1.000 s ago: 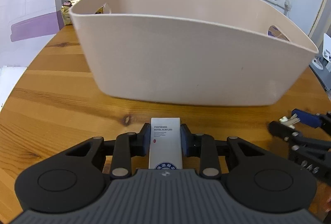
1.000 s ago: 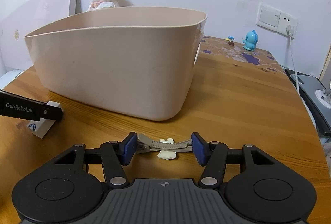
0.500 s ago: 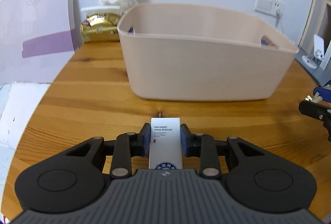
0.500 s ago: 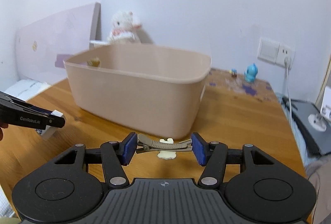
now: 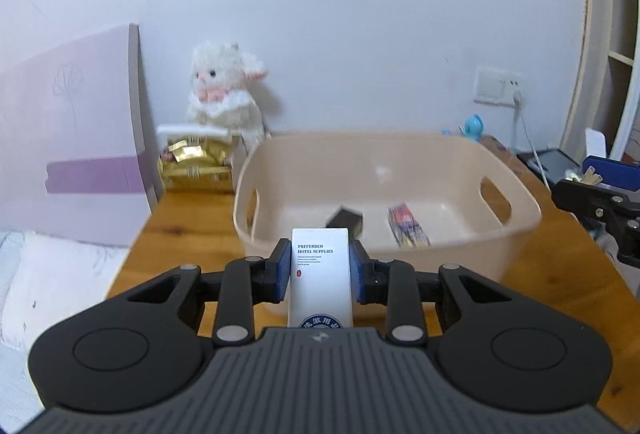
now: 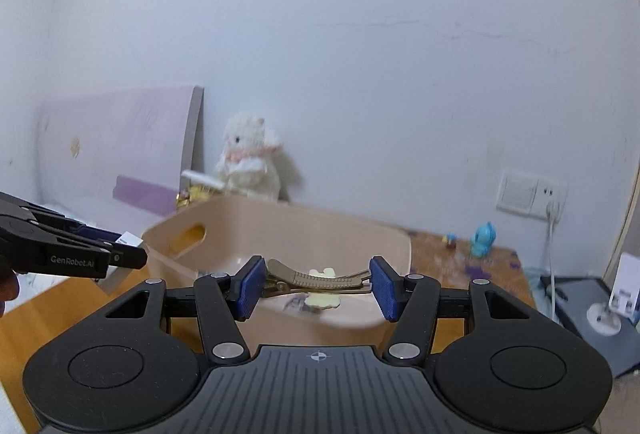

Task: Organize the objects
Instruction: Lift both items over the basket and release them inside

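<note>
My left gripper (image 5: pixel 320 266) is shut on a white hotel-supplies box (image 5: pixel 321 274) and holds it up before the near wall of the beige basket (image 5: pixel 520 230). In the basket lie a dark block (image 5: pixel 345 218) and a colourful packet (image 5: pixel 408 226). My right gripper (image 6: pixel 318 284) is shut on a tan hair clip with a cream bow (image 6: pixel 316 278), held lengthwise above the basket's near rim (image 6: pixel 400 246). The left gripper shows at the left of the right wrist view (image 6: pixel 120 252); the right one shows at the right edge of the left wrist view (image 5: pixel 576 189).
The basket stands on a wooden table (image 5: pixel 184 218). Behind it are a white plush lamb (image 5: pixel 226 93), a gold packet (image 5: pixel 194 165) and a pink board (image 5: pixel 68 129) against the wall. A blue figurine (image 6: pixel 482 240), a wall socket (image 6: pixel 530 193) and a dark device (image 6: pixel 592 310) are at the right.
Both grippers have risen from table height with their objects. The basket now shows from above, with its inside in view.
</note>
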`<state>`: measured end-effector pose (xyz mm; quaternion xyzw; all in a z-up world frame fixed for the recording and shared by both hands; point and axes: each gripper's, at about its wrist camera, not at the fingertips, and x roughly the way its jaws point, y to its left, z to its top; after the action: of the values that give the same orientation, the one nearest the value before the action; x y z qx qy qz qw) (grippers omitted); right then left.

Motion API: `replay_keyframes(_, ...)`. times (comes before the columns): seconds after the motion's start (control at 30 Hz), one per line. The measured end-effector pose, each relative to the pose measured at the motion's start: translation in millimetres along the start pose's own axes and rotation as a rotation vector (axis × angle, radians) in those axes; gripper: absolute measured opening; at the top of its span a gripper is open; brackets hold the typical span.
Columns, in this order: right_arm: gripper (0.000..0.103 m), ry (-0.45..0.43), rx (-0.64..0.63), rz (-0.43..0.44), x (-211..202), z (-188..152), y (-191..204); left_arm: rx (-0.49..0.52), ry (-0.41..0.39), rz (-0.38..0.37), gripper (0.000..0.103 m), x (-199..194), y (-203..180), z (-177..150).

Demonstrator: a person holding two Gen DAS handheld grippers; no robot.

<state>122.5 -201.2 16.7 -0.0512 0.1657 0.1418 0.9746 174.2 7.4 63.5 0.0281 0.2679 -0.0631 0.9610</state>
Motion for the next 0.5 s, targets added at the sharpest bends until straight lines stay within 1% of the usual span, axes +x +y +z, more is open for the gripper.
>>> replay_keyframes(0.13,0.054,-0.025,0.02,-0.021,15,16,-1,-0.004,-0.01,0.02,0.032,19,-2,17)
replay_keyframes(0.27,0.054,-0.03,0.063,-0.035,37,27,-5,0.001,0.005,0.04,0.032,45,-8,30)
replay_keyframes(0.37,0.054,-0.023,0.06,-0.056,55,31,-3,0.031,0.041,0.063,0.032,71,-14,34)
replay_keyframes(0.5,0.054,0.022,0.058,-0.07,83,29,-2,0.058,0.094,0.117,0.032,109,-16,34)
